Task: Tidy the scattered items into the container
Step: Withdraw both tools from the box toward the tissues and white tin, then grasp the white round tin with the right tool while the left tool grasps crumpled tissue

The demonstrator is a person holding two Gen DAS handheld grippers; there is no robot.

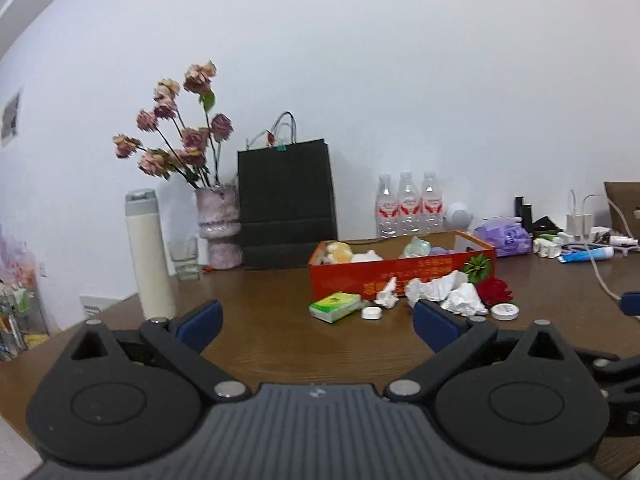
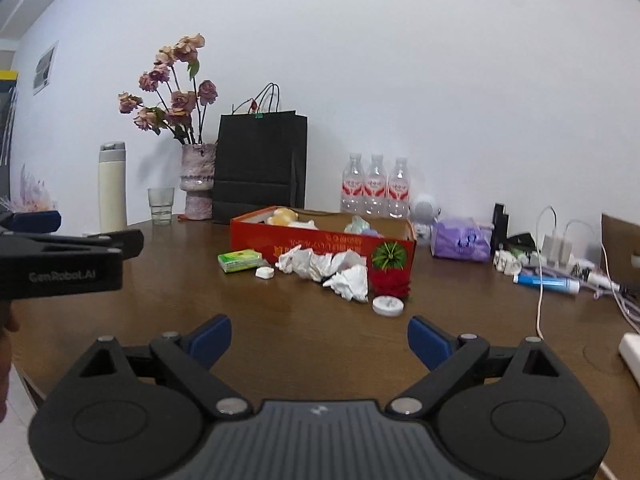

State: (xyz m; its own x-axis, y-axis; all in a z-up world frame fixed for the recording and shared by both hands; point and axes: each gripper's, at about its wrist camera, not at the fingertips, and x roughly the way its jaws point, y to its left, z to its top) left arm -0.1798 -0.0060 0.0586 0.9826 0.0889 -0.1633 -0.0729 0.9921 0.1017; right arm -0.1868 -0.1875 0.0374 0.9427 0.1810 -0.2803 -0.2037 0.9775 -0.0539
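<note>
Both claws spread and empty, facing the scattered items before the red box.

The shallow red cardboard box (image 2: 320, 242) stands in the middle of the brown wooden table (image 2: 180, 300), already with some soft things inside, so I judge the tidying is partly done. Just in front of its near wall lie the crumpled white paper tissues (image 2: 324, 266), a green tissue packet (image 2: 239, 260), a small white square case (image 2: 265, 273), a round white plastic lid (image 2: 387, 306) and a red fabric flower (image 2: 390, 284). They are close together, I think because they wait for pick-up. My right claw (image 2: 319, 340) is released, nothing between its blue pads, and my left claw (image 1: 316, 322) too.
</note>
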